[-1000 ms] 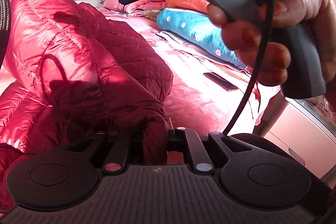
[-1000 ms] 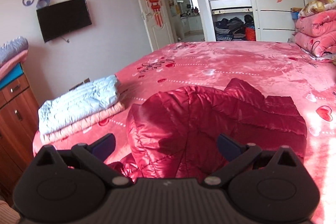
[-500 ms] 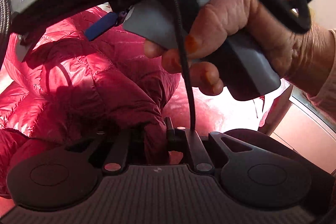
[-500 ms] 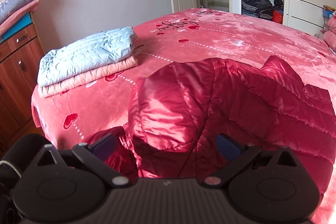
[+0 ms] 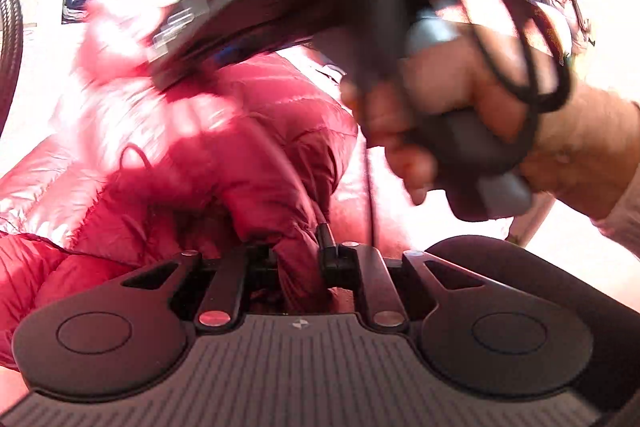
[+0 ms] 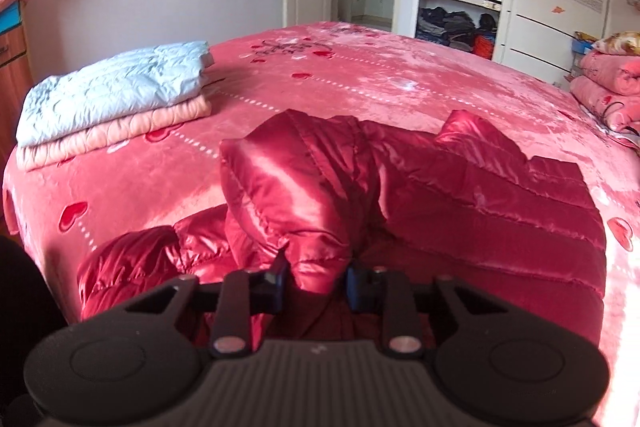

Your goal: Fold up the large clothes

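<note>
Now the right hand-held gripper (image 6: 316,283) has closed: half a second back its blue-padded jaws stood wide apart over the red down jacket (image 6: 400,195), and here they pinch a puffy bunch of that jacket between them, at about 6 o'clock in the right wrist view. The left hand-held gripper (image 5: 298,259) was already clamped on a fold of the same jacket and keeps that pinch, low at 6 o'clock in its own view. So both tools now have cloth, which I judge to be the real change: the one-handed hold has become a two-point grasp, and a fold can be carried.

The jacket lies on the bed (image 6: 360,75), spread from the centre out toward 3 o'clock, with a sleeve or hem part bunched near 8 o'clock by the bed's edge. Its near portion rises in a hump toward the right gripper's jaws, so that part seems lifted rather than flat. In the left wrist view the person's right hand (image 5: 460,131) and its tool cross the upper frame from 11 to 3 o'clock, blurred, which suggests quick motion.

Folded quilts (image 6: 116,95) sit stacked at 10 o'clock, well apart from the jacket. Next, I judge, the pinched edge wants carrying across the body; the slick padding could slip from a shallow pinch.
</note>
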